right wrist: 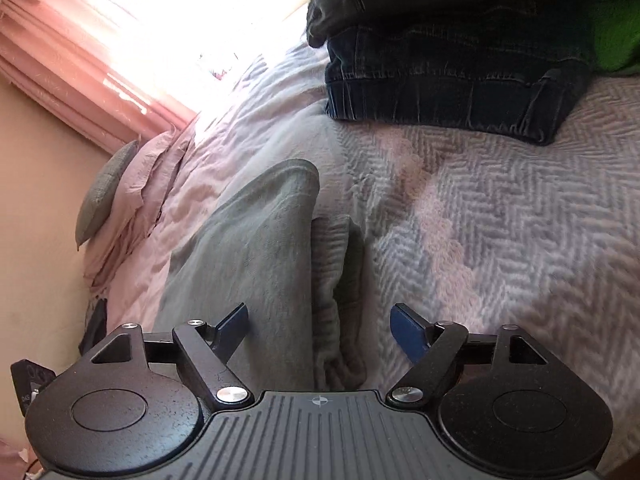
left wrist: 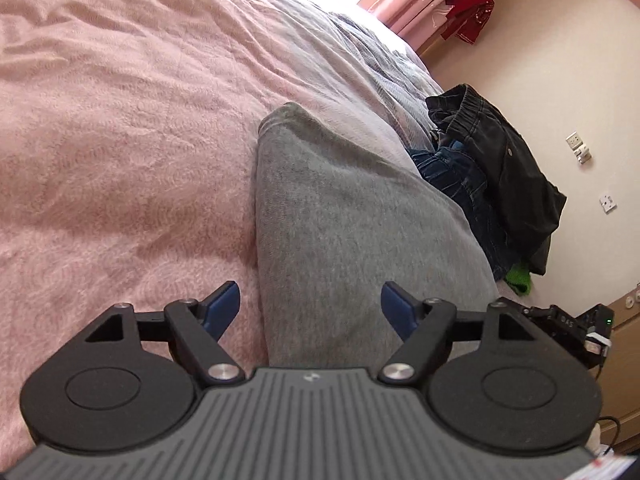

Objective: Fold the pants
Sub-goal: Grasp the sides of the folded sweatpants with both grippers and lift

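Note:
Grey knit pants point(left wrist: 340, 216) lie folded lengthwise on the pink bedspread point(left wrist: 120, 160), running away from me. My left gripper point(left wrist: 310, 306) hangs open just above their near end, blue pads clear of the cloth. In the right wrist view the same grey pants point(right wrist: 248, 248) stretch up the bed, one edge curled over. My right gripper point(right wrist: 320, 330) is open over that near end, its jaws spread wide with nothing pinched between them. Its left pad point(right wrist: 234, 328) sits over the grey cloth and the right pad point(right wrist: 408, 334) over the blanket.
A pile of dark pants and blue jeans point(left wrist: 492, 168) with a green garment point(left wrist: 520, 276) sits at the bed's edge, seen up close as the dark pile point(right wrist: 452, 80). A herringbone blanket point(right wrist: 500, 220) covers that side. Pink curtains point(right wrist: 80, 68) and a grey pillow point(right wrist: 100, 196) lie beyond.

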### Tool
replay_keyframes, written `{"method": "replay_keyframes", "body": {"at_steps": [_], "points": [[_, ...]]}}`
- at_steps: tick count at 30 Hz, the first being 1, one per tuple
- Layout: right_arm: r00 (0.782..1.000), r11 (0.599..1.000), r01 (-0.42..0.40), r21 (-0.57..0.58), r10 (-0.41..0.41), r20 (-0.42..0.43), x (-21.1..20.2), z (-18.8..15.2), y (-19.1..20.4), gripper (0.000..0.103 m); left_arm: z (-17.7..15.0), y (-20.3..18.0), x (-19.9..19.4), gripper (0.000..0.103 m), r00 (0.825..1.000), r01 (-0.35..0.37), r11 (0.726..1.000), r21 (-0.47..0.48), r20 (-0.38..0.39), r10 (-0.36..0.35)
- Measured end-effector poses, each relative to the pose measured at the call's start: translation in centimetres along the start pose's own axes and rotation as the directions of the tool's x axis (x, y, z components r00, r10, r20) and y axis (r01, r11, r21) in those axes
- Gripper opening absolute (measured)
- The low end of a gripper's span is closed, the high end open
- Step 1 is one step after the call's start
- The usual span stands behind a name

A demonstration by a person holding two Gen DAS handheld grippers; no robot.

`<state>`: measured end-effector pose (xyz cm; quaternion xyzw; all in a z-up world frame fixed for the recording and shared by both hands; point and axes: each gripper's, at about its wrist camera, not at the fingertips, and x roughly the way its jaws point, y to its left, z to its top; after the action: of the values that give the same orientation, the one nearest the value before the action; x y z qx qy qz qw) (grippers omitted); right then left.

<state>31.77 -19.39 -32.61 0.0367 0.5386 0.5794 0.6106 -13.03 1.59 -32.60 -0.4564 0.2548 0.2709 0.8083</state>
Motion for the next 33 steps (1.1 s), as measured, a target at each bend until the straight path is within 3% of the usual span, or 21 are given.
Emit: {"method": "replay_keyframes", "body": {"at_steps": [4,9,15,19,23,30,33], "points": [[0.993,0.995,-0.085,0.049,0.089,-0.080,2.3,2.3,-1.7,0.080,1.3,0.7,2.3,0.074,0.998,0.041,0.998,-0.038,-0.052,-0.043],[0.964,0.980,-0.186,0.071,0.196,-0.182,4.4,2.8,-2.7,0.080,2.3,1.7,4.5,0.073,0.992,0.089,0.992,-0.085,-0.084,-0.097],[0.960,0.974,-0.213,0.076,0.224,-0.171,4.9,2.5,-3.4,0.080,2.6,2.5,6.2,0.074,0.985,0.146,0.978,-0.148,-0.075,-0.158],[0.966,0.983,-0.172,0.071,0.182,-0.181,4.6,2.4,-2.8,0.080,2.8,1.8,6.8,0.071,0.987,0.122,0.984,-0.130,-0.085,-0.133],[0.961,0.988,-0.138,0.071,0.151,-0.231,2.7,2.6,-3.1,0.080,2.6,2.5,6.1,0.066,0.983,0.150,0.980,-0.133,-0.085,-0.162],[0.968,0.986,-0.151,0.068,0.161,-0.192,4.9,1.7,-2.3,0.088,2.6,3.1,6.3,0.063,0.981,0.165,0.975,-0.146,-0.079,-0.177],[0.968,0.984,-0.167,0.066,0.176,-0.178,4.2,1.5,-2.5,0.072,2.6,3.2,6.2,0.054,0.980,0.172,0.974,-0.147,-0.074,-0.184]]}}
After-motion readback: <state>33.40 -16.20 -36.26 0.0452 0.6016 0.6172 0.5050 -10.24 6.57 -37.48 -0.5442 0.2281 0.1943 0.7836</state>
